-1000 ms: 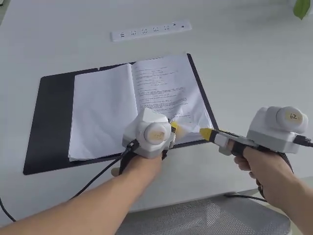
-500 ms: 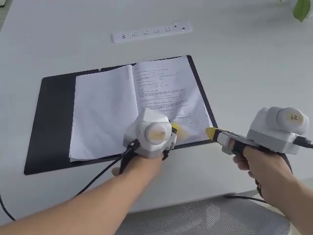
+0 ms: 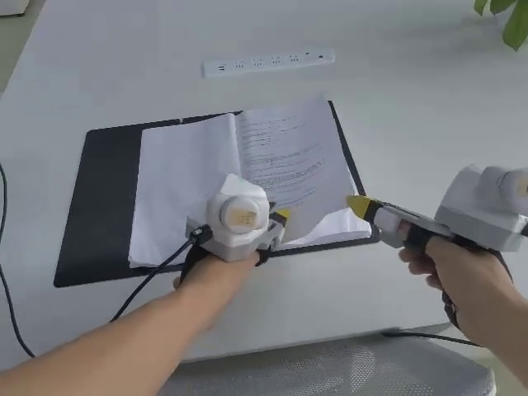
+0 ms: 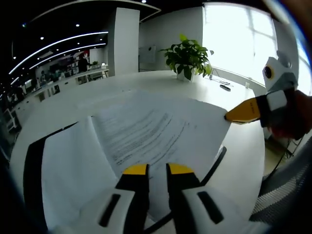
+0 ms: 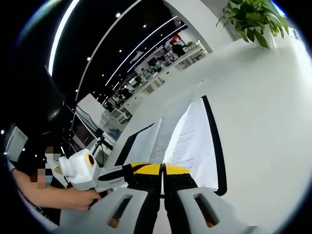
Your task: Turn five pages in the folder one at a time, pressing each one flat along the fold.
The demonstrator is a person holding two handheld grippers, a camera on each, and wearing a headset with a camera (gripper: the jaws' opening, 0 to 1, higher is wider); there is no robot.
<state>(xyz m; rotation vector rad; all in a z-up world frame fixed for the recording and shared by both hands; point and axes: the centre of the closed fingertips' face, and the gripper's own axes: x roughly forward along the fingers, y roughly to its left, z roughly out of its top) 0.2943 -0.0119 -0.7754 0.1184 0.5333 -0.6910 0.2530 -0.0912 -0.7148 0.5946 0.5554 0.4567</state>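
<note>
An open black folder (image 3: 99, 206) lies mid-worktop (image 3: 429, 99). Its right page (image 3: 289, 157) looks thin and floppy, and curls up at 5 o'clock, the corner to pinch. The left gripper (image 3: 280, 217), narrowly parted and empty, hovers at 6 o'clock. The right gripper (image 3: 360, 205), clenched on nothing, sits at the page's 4 o'clock edge.

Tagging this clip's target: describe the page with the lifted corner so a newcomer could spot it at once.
On the white table lies an open black folder. The page is its right-hand sheet, beside the right gripper. Unlike the blank sheet left of the fold, it carries printed lines and its near right corner curls up.
</note>
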